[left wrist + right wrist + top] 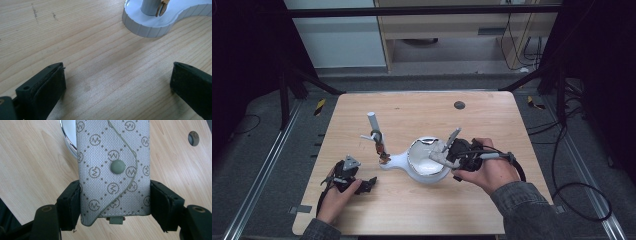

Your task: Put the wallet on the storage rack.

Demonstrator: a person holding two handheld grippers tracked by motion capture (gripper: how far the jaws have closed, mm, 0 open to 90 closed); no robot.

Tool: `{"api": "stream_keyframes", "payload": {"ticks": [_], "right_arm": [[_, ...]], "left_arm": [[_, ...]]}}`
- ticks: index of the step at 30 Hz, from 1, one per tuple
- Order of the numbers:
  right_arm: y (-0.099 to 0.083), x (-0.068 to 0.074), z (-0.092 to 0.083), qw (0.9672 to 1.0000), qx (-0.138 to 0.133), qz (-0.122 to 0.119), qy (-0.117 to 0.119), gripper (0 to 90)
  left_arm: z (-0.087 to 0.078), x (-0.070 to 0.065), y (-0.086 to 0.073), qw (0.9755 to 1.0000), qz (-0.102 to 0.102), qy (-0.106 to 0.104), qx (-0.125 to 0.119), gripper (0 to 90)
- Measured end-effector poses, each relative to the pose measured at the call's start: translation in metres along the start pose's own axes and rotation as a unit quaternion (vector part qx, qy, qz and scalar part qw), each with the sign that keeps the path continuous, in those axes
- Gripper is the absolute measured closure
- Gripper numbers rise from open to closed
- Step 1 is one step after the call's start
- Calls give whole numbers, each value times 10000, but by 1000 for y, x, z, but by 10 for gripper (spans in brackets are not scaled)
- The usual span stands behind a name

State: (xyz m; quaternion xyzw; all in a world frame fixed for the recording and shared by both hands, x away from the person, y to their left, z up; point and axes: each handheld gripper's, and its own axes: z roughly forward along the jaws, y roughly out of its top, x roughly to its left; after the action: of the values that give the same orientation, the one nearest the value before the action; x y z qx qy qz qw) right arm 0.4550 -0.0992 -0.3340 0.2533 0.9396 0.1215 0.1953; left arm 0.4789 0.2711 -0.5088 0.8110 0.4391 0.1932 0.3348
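My right gripper (115, 202) is clenched on a grey key pouch (113, 170) with a printed monogram pattern and one snap button, held just above the white dish (428, 161) of the stand (the upper end of the pouch is cut off in the right gripper view). I cannot make out what lies in this dish. My left gripper (117, 82) rests released over the bare table (82, 37), near the white base (150, 25) of the stand.
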Motion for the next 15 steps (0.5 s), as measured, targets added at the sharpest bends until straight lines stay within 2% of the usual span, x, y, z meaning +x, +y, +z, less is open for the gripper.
{"api": "stream_keyframes", "payload": {"ticks": [15], "right_arm": [[17, 13, 14, 9995, 113, -216, 185, 319]], "left_arm": [[0, 0, 0, 10000, 2, 1, 8, 0]]}}
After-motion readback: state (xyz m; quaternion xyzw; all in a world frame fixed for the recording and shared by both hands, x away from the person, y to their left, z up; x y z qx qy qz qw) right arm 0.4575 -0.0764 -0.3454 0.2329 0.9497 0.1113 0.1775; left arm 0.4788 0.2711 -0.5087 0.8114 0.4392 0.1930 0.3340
